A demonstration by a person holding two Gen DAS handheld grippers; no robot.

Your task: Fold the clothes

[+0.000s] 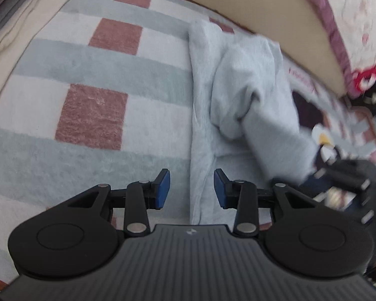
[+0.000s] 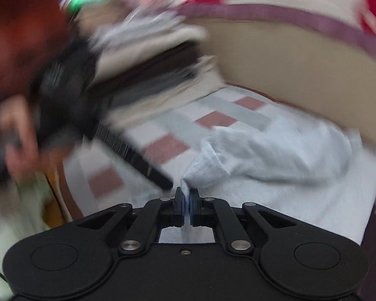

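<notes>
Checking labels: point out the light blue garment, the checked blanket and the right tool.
light blue garment (image 1: 250,80), left wrist view, bunched upper fold
checked blanket (image 1: 92,115), left wrist view, pink square
right tool (image 2: 187,200), right wrist view, between fingertips

Pale-blue garment (image 1: 240,92) on checked blanket (image 1: 87,75)

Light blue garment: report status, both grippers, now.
Right gripper shut on light blue garment, pinching a fold. Left gripper open, straddling its folded edge, pads clear. Garment half folded on checked blanket. Nothing in the way.

One pale-blue garment (image 1: 250,80), two grippers (image 1: 191,188), one blanket (image 1: 92,62).
</notes>
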